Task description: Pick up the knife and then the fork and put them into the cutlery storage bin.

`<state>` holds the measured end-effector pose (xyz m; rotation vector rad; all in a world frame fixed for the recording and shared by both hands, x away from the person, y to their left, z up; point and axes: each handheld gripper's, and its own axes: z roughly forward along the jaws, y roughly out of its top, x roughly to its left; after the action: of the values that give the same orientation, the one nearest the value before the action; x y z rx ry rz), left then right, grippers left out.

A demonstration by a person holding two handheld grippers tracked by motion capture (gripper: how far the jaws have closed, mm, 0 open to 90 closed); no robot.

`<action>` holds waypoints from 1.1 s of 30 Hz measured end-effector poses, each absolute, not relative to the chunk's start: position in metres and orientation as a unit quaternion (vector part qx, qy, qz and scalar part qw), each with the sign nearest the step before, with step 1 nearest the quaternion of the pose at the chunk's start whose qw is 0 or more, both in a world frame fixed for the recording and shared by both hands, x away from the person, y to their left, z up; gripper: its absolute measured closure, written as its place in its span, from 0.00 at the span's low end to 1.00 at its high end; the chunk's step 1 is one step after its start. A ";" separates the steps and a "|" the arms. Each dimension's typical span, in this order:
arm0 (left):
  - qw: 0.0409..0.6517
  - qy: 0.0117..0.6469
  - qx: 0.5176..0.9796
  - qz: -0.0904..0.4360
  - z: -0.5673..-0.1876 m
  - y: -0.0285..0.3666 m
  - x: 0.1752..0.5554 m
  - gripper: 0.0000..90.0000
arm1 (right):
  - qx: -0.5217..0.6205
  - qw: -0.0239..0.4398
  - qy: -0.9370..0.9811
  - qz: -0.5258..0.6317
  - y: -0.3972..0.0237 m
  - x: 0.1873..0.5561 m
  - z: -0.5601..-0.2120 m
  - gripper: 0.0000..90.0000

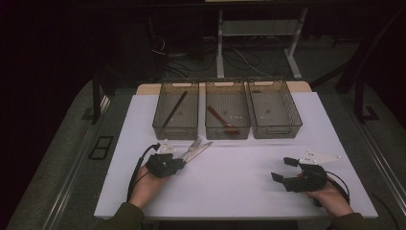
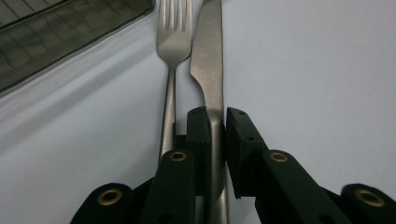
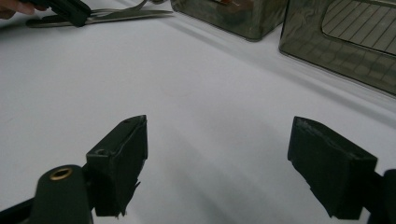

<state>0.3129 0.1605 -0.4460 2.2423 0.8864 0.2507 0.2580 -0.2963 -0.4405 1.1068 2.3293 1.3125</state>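
Your left tool (image 2: 215, 122) grips the flat silver steel knife (image 2: 209, 60) beside the silver fork (image 2: 172, 46); both lie unsorted on the white bench (image 1: 239, 177). Your right tool (image 3: 233, 163) rests open, empty.

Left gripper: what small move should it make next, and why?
Probably close fully on the knife handle, then lift. The left gripper has its jaws on either side of the handle, the fork lies just outside them, and three bins wait beyond.
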 end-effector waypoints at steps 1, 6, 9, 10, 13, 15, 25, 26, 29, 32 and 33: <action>0.352 0.342 0.866 0.098 -0.446 0.160 0.313 0.88 | 0.380 0.123 0.799 0.450 -0.296 0.258 -0.440 0.21; 0.353 0.344 0.864 0.103 -0.446 0.159 0.311 0.88 | 0.378 0.127 0.797 0.453 -0.297 0.257 -0.440 0.21; 0.352 0.342 0.865 0.105 -0.445 0.159 0.311 0.88 | 0.376 0.128 0.799 0.452 -0.297 0.257 -0.439 0.21; 0.356 0.345 0.862 0.105 -0.445 0.159 0.310 0.88 | 0.376 0.127 0.799 0.452 -0.298 0.257 -0.439 0.21; 0.362 0.340 0.861 0.105 -0.442 0.159 0.309 0.88 | 0.377 0.127 0.798 0.454 -0.298 0.257 -0.439 0.21; 0.374 0.337 0.858 0.107 -0.439 0.159 0.307 0.88 | 0.376 0.128 0.797 0.454 -0.298 0.257 -0.439 0.21; 0.426 0.316 0.841 0.109 -0.422 0.156 0.297 0.88 | 0.375 0.126 0.796 0.457 -0.297 0.256 -0.437 0.21; 0.430 0.311 0.840 0.109 -0.420 0.156 0.296 0.88 | 0.374 0.126 0.796 0.458 -0.297 0.256 -0.436 0.21; 0.445 0.306 0.835 0.111 -0.414 0.154 0.293 0.88 | 0.372 0.125 0.796 0.461 -0.296 0.256 -0.434 0.21; 0.456 0.301 0.830 0.110 -0.409 0.153 0.291 0.88 | 0.368 0.126 0.797 0.462 -0.294 0.256 -0.432 0.21; 0.459 0.298 0.830 0.112 -0.408 0.153 0.291 0.88 | 0.368 0.125 0.797 0.463 -0.293 0.255 -0.432 0.21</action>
<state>0.2908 0.1533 -0.4077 2.0432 0.7346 0.2751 0.2555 -0.2928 -0.4317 1.0710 2.3226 1.3481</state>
